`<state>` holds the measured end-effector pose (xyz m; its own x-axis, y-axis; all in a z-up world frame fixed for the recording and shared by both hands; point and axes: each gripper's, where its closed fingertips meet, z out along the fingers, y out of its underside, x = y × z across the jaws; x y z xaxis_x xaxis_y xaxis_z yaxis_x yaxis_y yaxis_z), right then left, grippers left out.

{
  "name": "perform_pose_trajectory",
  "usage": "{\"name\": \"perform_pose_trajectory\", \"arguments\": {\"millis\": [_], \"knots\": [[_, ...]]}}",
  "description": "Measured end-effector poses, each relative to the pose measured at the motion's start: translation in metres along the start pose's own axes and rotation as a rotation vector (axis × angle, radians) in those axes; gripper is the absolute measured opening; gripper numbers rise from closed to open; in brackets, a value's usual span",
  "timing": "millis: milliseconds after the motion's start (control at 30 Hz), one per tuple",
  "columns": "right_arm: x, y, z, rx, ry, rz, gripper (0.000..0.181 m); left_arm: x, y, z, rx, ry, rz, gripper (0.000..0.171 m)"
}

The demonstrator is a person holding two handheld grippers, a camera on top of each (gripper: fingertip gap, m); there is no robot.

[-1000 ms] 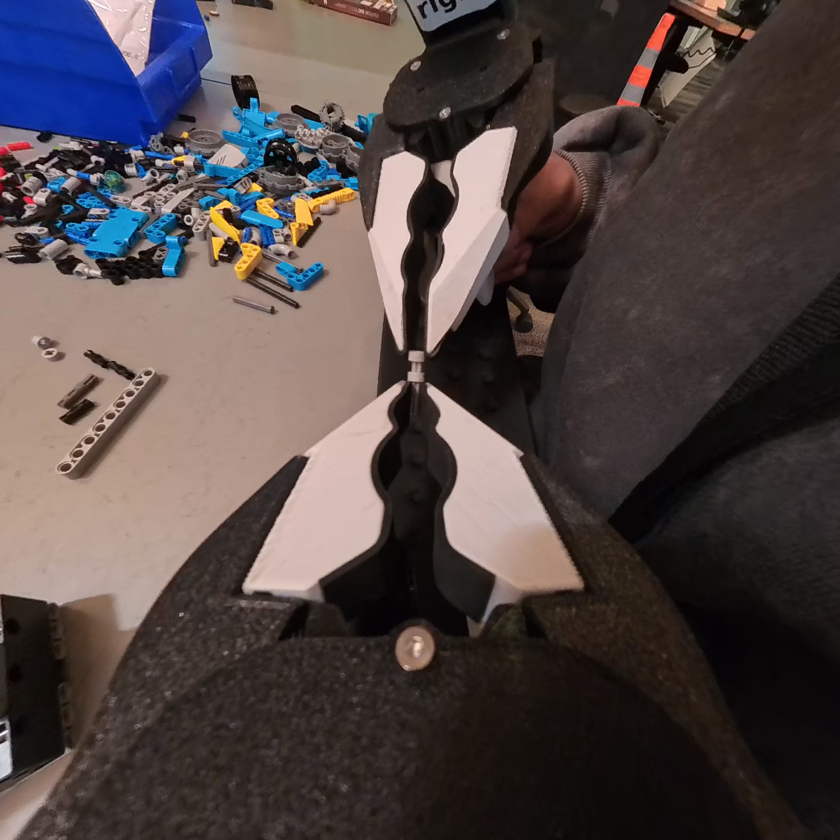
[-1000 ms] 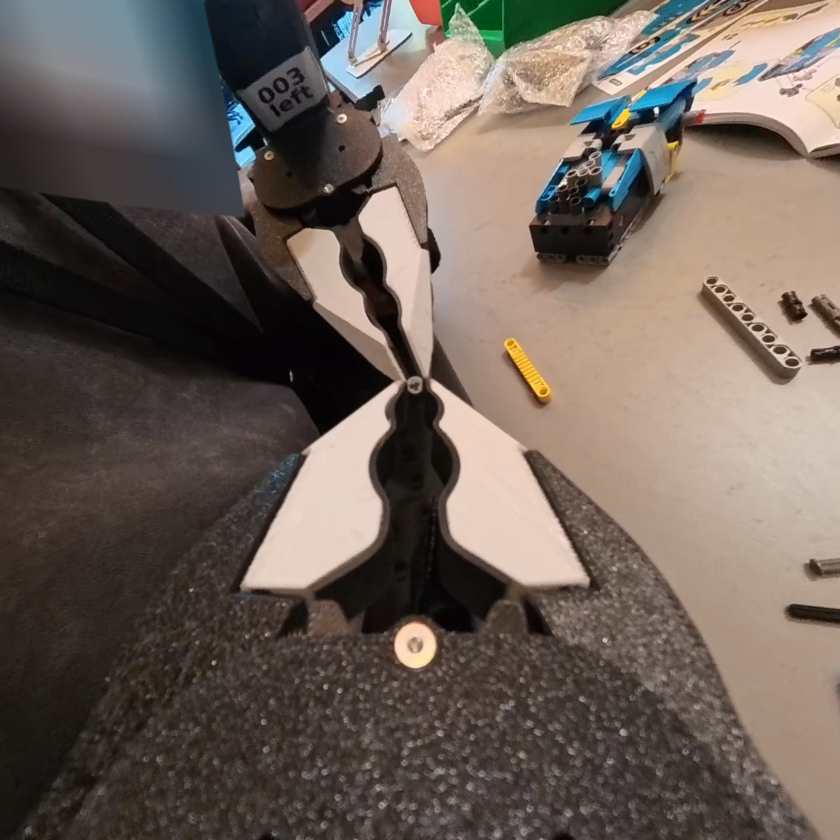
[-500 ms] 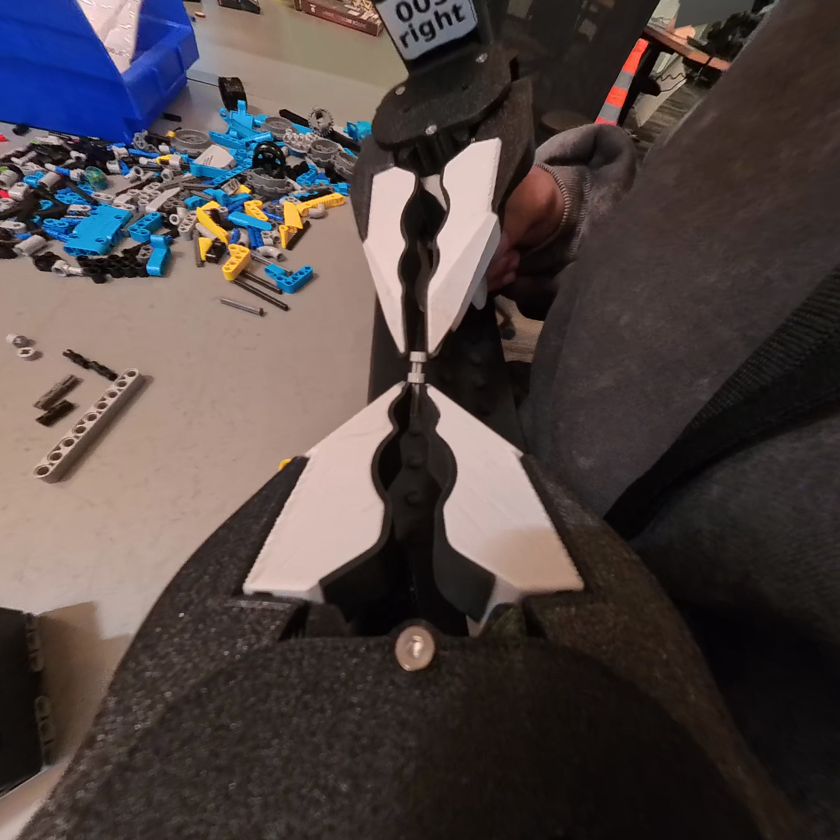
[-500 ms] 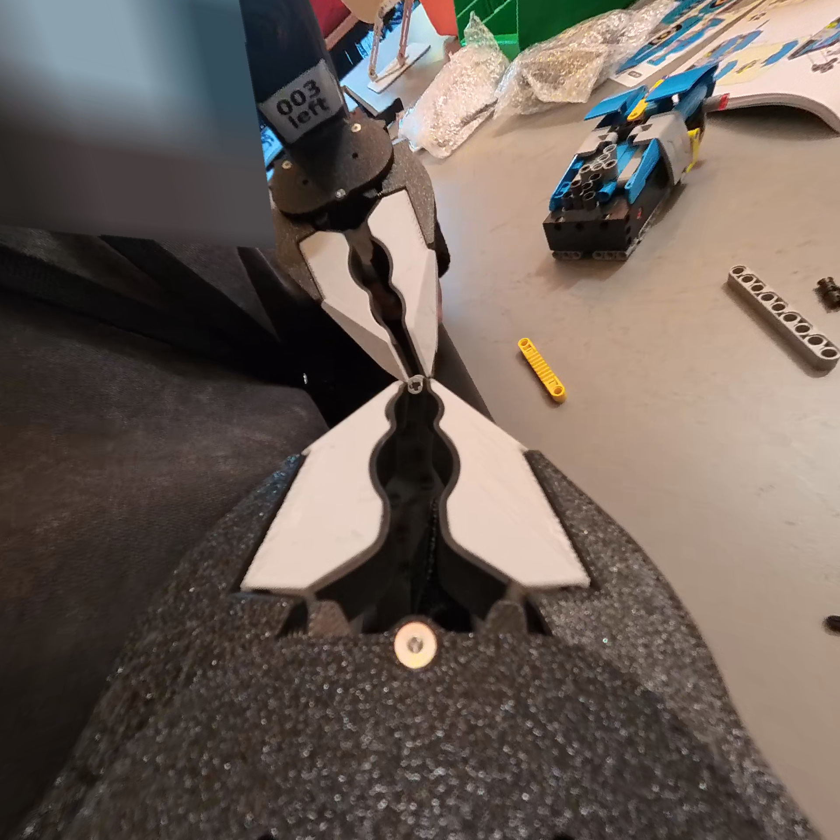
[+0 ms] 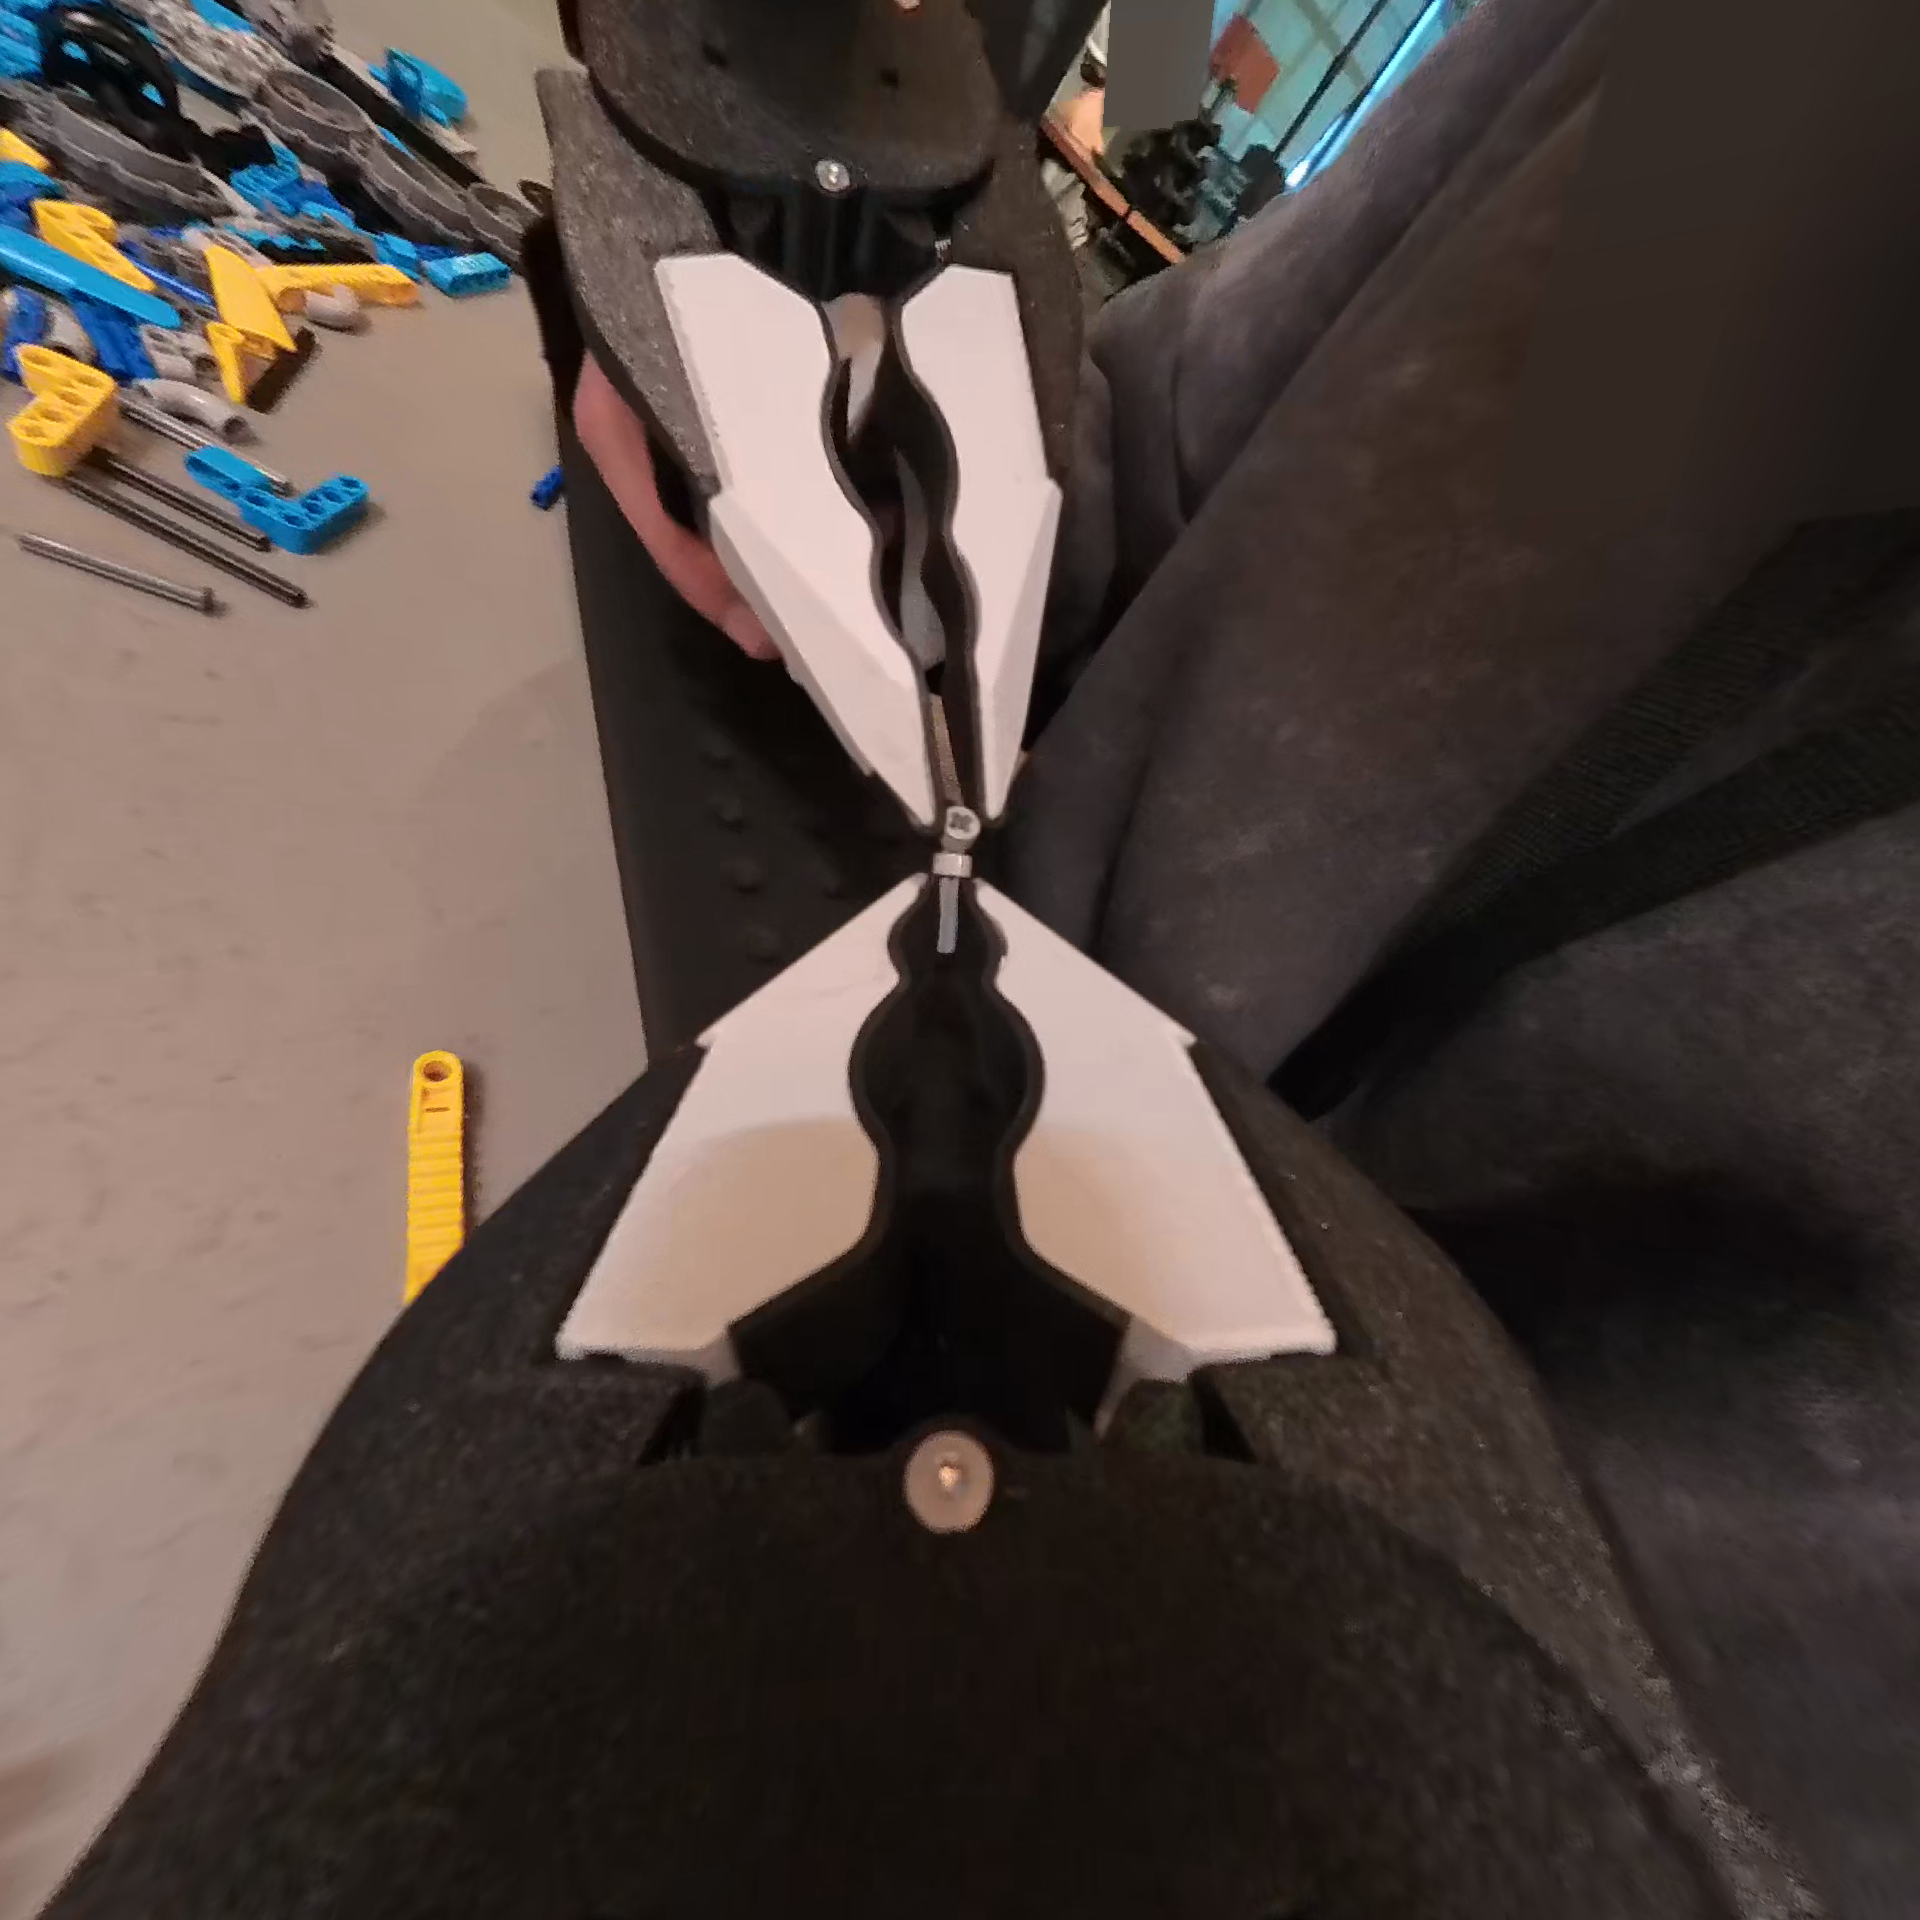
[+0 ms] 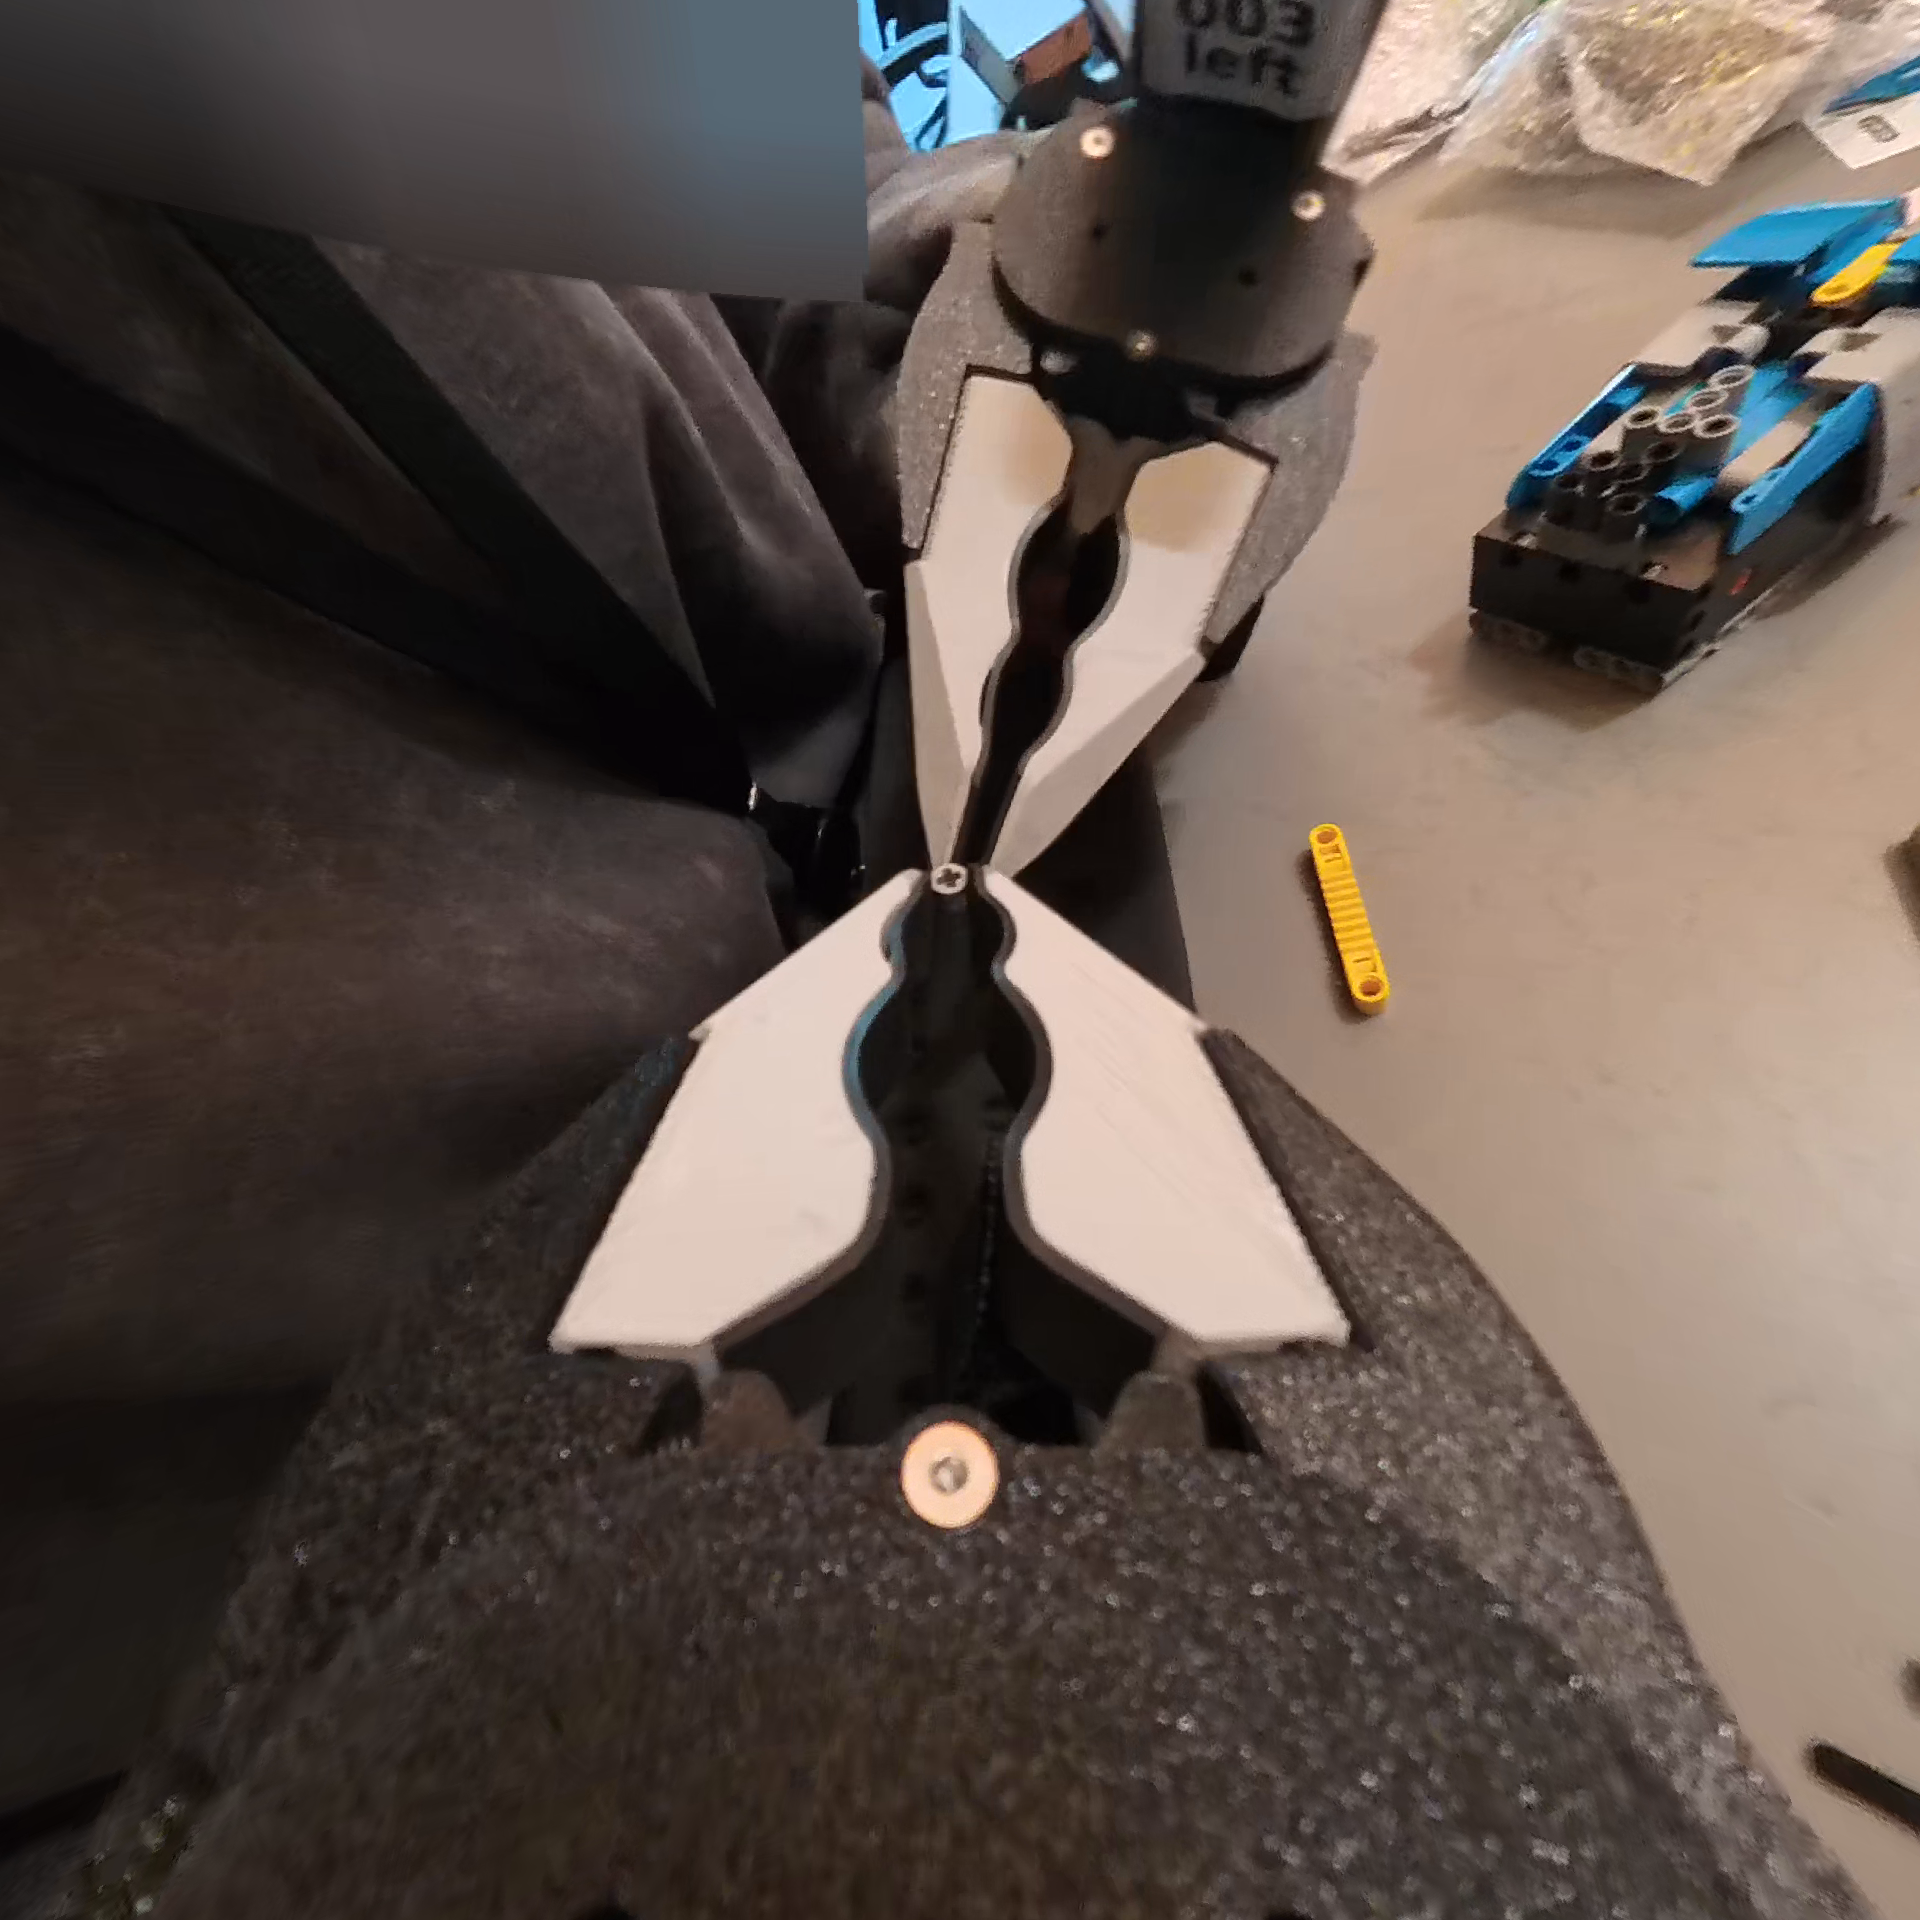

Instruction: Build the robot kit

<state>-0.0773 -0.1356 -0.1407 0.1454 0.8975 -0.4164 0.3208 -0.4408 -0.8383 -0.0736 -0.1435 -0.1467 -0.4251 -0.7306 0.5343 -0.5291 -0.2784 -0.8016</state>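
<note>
Pinching one grey axle [image 5: 943,914] tip-to-tip: L gripper [image 5: 948,896], R gripper [image 6: 951,883]; both carry labels.

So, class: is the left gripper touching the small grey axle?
Touching. In the left wrist view, the left gripper has its fingers closed on the grey axle.

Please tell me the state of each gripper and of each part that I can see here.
left gripper: shut on grey axle.
right gripper: shut on cross-holed grey piece, at the axle's tip.
yellow toothed bar: lying flat on the table, free.
blue and black model: standing on the table, untouched.
loose parts: scattered.
</note>
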Motion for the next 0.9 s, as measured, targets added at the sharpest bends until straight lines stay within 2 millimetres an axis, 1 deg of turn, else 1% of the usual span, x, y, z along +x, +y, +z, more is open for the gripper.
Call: {"name": "perform_pose_trajectory", "arguments": {"millis": [133,467,600,700,900], "knots": [[-0.001,-0.002,-0.001,0.021,-0.017,-0.016,0.006,0.002,-0.002,-0.002,0.016,0.045,-0.027,0.002],[0.001,-0.005,-0.004,0.044,0.017,-0.040,0.006,0.001,-0.006,-0.006,0.056,0.069,-0.057,0.002],[0.004,-0.003,-0.003,0.034,0.050,-0.054,0.006,-0.002,-0.005,-0.005,0.044,0.061,-0.079,0.002],[0.007,0.003,-0.001,-0.010,0.082,-0.075,0.007,-0.006,-0.001,-0.004,0.023,0.055,-0.108,0.002],[0.010,0.004,-0.003,0.002,0.119,-0.104,0.006,-0.009,-0.003,-0.005,0.047,0.073,-0.160,0.002]]}}
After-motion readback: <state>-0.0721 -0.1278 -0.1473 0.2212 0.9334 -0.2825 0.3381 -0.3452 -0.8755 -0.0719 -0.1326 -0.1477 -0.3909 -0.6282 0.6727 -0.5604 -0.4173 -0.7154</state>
